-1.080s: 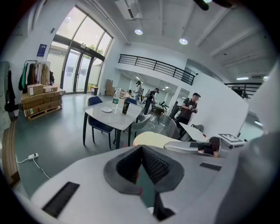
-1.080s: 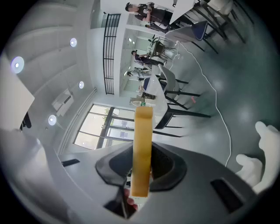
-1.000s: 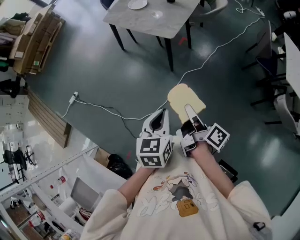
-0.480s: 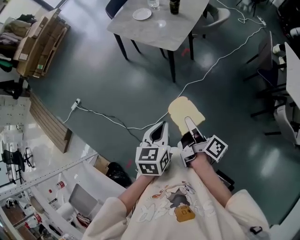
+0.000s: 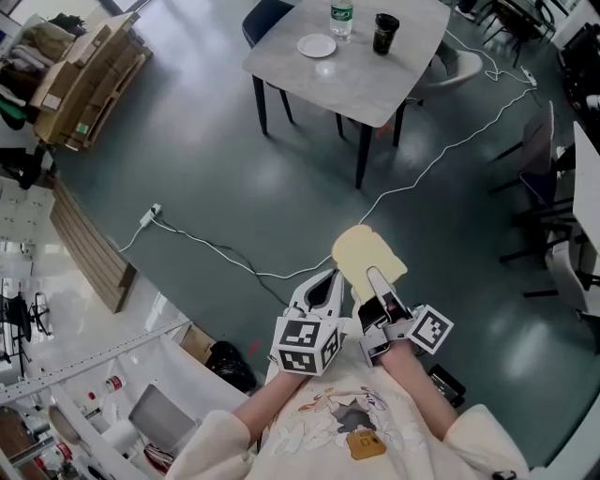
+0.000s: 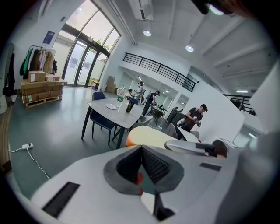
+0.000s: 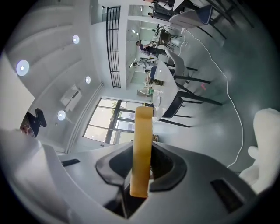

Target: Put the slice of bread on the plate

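Plainly, carrying is the job at hand. Closest to the person, the right hand-held gripper is clamped on the slice of bread. It pinches the slice by its near edge, so most of it sticks out ahead over the floor. The left hand-held gripper rides just beside it, jaws pressed together with nothing between them. To my eye the squeeze wants to be gentle and even: bread is soft, so a harder pinch could tear it and a looser one could drop it. A white cable snakes across the floor between here and the goal, and is worth stepping over with care. Far ahead stands the worktop, with the plate near a bottle and a dark cup. The slice should come in low and flat, clear of both.
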